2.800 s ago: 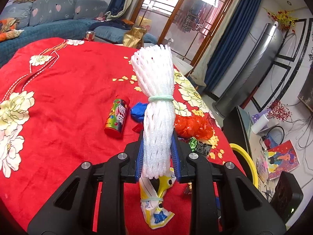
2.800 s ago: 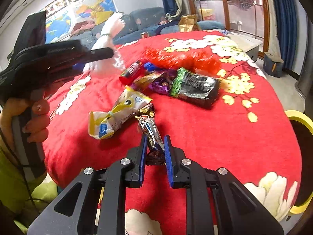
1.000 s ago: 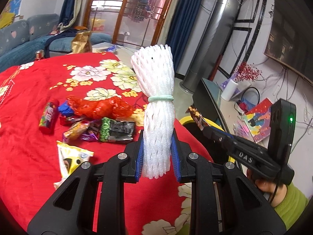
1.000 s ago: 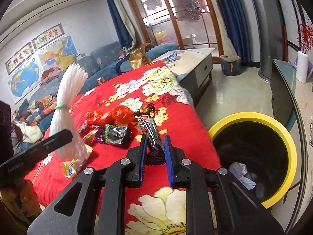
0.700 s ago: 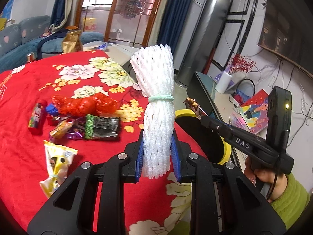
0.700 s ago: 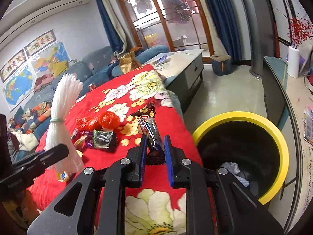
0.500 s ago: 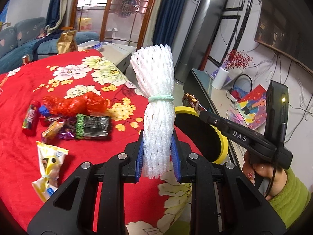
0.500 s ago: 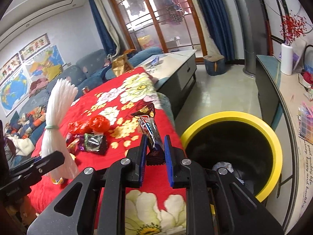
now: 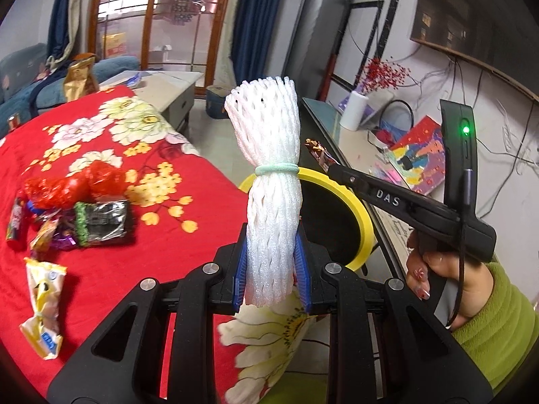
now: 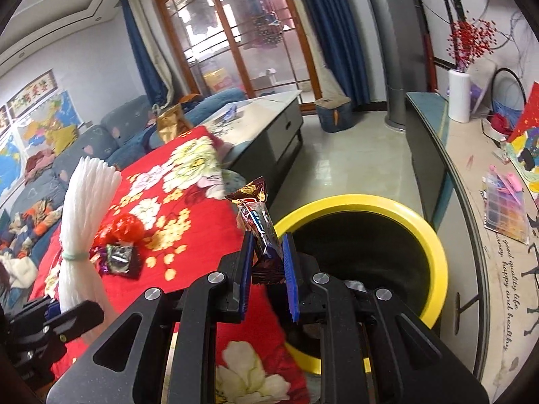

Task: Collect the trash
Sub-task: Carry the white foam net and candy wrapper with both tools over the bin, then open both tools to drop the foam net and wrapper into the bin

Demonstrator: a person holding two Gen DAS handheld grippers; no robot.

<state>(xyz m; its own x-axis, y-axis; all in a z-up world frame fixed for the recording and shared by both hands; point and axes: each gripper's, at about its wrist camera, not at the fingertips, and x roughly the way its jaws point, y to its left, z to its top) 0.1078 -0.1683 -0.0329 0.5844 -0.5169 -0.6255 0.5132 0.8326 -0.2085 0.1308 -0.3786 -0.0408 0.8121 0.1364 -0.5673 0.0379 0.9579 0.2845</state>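
Our left claw (image 9: 271, 277) pinches the foam net (image 9: 271, 202) low; it is light and squashy. Our right claw (image 10: 267, 266) grips a crinkly, slippery wrapper (image 10: 259, 225) by its end, both near the bin (image 10: 434, 235).

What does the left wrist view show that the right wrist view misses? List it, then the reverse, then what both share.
Only the left wrist view: the yellow snack bag near the table edge, the candy tube, and the person's right hand in a green sleeve.

Only the right wrist view: the wall maps and the sofa.

Both: the foam net shut in the left gripper, the brown wrapper shut in the right gripper, the yellow-rimmed bin, the red tablecloth and the red plastic bag.
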